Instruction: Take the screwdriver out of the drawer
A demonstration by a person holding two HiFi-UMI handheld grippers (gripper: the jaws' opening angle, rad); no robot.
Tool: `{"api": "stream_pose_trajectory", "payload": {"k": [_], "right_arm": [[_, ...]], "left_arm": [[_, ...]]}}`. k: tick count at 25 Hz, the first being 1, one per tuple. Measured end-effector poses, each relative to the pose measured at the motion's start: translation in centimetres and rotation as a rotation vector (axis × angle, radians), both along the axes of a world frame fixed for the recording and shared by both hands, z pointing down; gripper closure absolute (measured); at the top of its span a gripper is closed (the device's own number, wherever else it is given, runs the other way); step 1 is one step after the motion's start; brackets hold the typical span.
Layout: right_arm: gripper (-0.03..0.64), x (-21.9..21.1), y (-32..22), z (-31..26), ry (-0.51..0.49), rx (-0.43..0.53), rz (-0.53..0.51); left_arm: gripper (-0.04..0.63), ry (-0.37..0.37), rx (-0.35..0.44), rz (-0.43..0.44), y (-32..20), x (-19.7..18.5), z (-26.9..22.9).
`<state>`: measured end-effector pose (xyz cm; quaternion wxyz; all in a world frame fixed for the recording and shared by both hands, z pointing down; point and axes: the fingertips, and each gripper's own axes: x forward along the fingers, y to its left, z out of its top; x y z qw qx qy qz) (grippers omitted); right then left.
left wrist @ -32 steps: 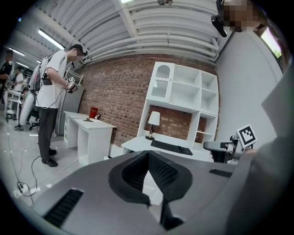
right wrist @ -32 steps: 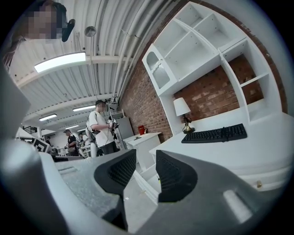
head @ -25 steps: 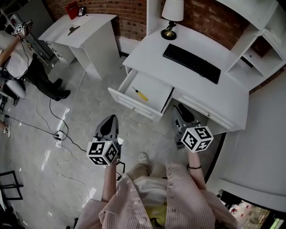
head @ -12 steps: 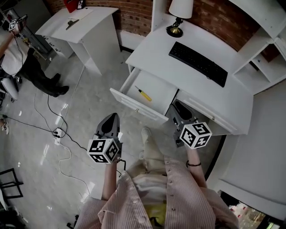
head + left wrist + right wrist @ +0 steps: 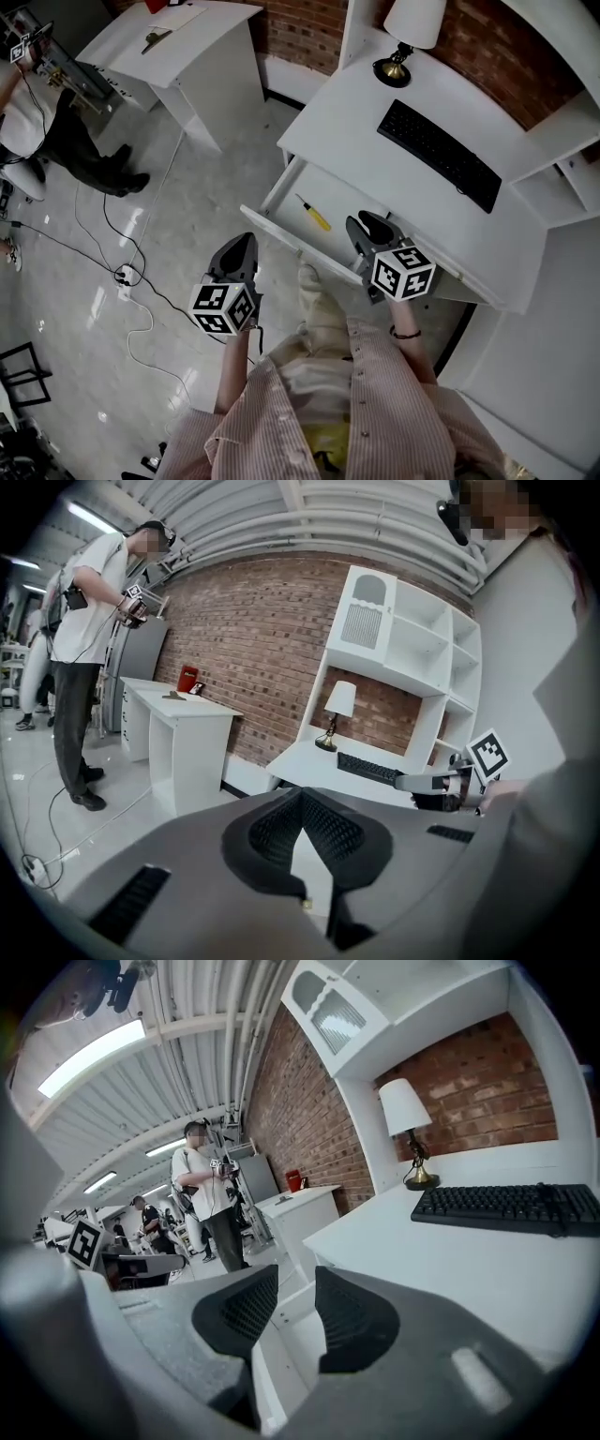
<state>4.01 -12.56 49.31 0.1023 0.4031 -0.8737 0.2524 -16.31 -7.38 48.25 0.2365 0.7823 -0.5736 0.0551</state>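
Fingers (image 5: 352,1321) of right gripper (image 5: 295,1277) apart — drawer (image 5: 281,234) part-hidden

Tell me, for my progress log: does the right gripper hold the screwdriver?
No, the screwdriver lies in the open drawer; the right gripper is open and empty.

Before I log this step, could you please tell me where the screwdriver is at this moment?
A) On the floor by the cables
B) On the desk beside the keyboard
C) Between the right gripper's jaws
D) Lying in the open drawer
D: the yellow-handled screwdriver lies on the bottom of the open drawer, while the right gripper is close by with its jaws apart and nothing between them.
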Motion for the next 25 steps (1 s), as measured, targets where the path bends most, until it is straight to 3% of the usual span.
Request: {"api": "stream_pose_trajectory", "payload": {"k": [10, 25], "right_arm": [[0.499, -2.9, -5.1, 5.0, 0.076, -0.125, -0.102], [0.499, -6.8, -7.9, 12.1, 0.193, -0.288, -0.207]], "left_arm": [[0.595, 0.018, -0.100, 0.032, -6.8, 1.0, 3.5], [0.595, 0.017, -0.246, 0.091, -11.0, 1.5, 8.1]]}}
